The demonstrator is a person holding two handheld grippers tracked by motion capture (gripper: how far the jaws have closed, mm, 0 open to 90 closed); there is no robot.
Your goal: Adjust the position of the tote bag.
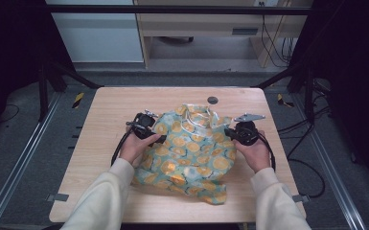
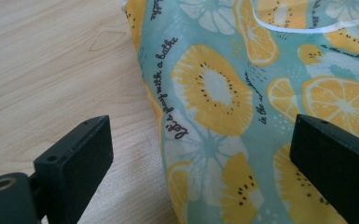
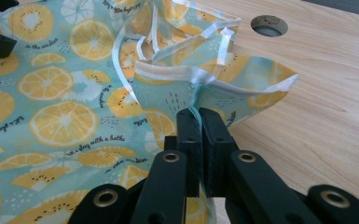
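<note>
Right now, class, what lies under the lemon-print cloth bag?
The lemon-print cloth bag lies directly on the wooden table, whose bare top shows all around it. Whatever sits beneath or inside the bag is covered. The right gripper pinches its edge.

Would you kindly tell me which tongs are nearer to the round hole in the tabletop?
Right. The right tongs pinch the fabric bag's edge, diagonally below the hole; the left tongs sit open at the bag's far side.

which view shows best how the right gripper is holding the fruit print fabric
The right gripper view: its jaws pinch a fold of the fabric. The high view shows the right gripper at its edge; the left gripper view shows just the print.
</note>
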